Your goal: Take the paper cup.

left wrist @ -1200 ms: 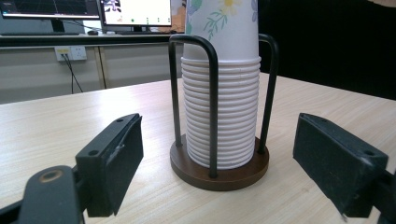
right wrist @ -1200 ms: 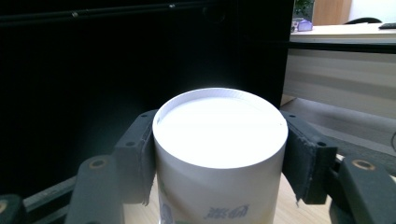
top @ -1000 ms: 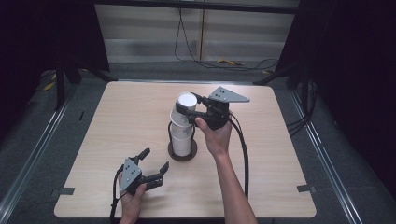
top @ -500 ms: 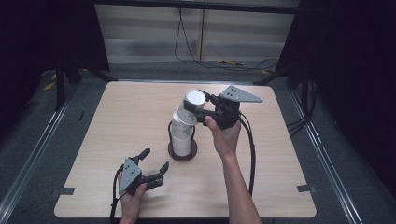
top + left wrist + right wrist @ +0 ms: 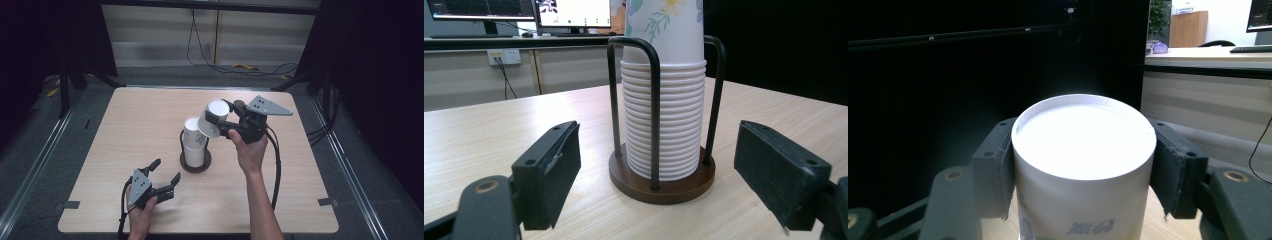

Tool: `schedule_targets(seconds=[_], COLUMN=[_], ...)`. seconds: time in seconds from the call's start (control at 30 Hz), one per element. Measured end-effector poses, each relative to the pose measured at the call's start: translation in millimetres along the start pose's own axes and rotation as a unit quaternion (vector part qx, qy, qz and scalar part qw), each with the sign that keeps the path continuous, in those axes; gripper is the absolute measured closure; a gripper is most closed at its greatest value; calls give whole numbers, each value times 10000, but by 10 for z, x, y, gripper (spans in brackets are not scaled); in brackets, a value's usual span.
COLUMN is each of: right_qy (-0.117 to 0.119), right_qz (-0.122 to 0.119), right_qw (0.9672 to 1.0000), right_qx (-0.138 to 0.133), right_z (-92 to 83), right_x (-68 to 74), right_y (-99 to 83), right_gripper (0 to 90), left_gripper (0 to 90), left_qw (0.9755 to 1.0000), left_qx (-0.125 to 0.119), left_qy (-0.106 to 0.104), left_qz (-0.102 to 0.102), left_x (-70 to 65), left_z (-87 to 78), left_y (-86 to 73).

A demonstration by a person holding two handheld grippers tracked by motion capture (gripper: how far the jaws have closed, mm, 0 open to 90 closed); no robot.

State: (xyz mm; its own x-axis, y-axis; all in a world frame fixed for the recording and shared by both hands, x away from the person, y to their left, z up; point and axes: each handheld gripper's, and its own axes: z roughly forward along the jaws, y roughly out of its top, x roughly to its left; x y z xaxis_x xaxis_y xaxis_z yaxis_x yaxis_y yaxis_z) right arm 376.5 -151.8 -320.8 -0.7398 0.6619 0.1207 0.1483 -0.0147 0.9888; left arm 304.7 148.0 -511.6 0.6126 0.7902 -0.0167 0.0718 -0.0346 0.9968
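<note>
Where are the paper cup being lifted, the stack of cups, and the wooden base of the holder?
Lifted paper cup [image 5: 1083,145], right gripper view, on its white bottom.
Stack of cups [image 5: 664,135], left gripper view, on the ribbed rims.
Wooden base [image 5: 664,187], left gripper view, on its front edge.

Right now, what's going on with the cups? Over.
Right gripper shut on one paper cup, lifted clear. Left gripper open, closing, nothing between. Cup stack in holder. Nothing in the way.
</note>
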Motion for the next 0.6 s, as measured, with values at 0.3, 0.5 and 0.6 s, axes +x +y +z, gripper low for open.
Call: schedule_targets(seconds=[0.3,0.5,0.6], right_qy=[-84,-110,-103], right_qz=[-20,49,74], right_qw=[9999,9999,9999], right_qx=[120,106,118], right_z=[-139,-238,-265], right_x=[1,-27,-27], right_y=[-105,-203,-231], right_gripper=[360,360,360], left_gripper=[190,188,188], left_qw=[9999,9996,9994], left_qx=[142,189,208], left_qy=[45,-224,-258], left_qz=[34,-52,-60], left_x=[-12,-2,-1], left_z=[28,42,48], left_y=[12,16,18])
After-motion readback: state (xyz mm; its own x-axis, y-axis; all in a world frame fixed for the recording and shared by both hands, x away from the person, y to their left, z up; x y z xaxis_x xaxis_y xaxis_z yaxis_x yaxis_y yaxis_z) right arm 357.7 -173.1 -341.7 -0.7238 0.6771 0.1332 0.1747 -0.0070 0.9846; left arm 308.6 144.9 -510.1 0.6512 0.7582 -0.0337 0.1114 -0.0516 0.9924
